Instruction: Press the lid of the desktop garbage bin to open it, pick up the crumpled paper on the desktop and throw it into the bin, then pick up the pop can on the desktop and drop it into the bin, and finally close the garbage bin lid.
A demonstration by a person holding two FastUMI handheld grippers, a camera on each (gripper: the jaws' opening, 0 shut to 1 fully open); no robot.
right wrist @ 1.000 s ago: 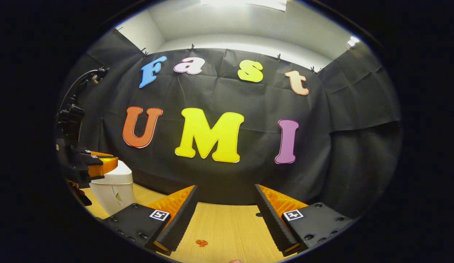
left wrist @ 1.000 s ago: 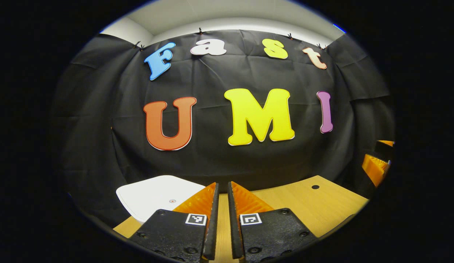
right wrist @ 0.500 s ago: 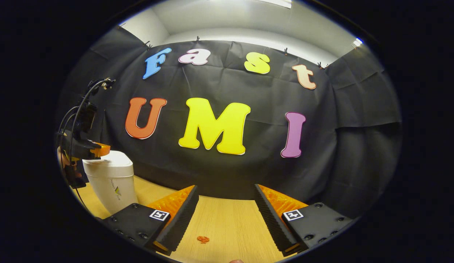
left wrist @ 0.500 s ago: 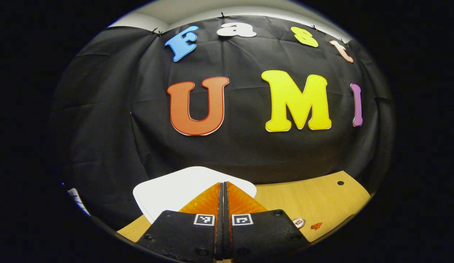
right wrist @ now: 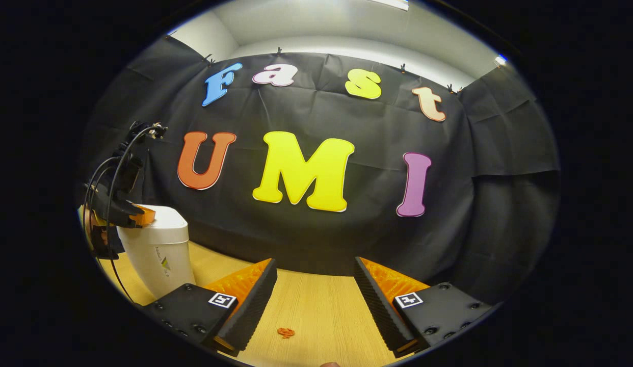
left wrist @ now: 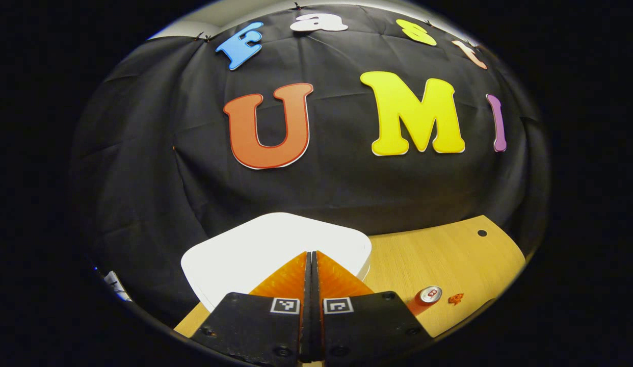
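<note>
The white bin stands at the left of the wooden table, and its flat white lid lies down. My left gripper is shut with nothing in it, and its tips are over the middle of the lid. In the right gripper view the left gripper sits at the lid's top; I cannot tell if it touches. A pop can stands to the right, with a small orange crumpled paper beside it. My right gripper hangs open over the table, with the crumpled paper below it.
The wooden table has a small round hole near its far right. The black cloth wall runs close behind the bin. Cables and a hand trail from the left gripper at the left.
My left gripper shut, moved from beside the bin to over the lid's middle and came lower. The can and paper came into its view. The right gripper barely moved.
</note>
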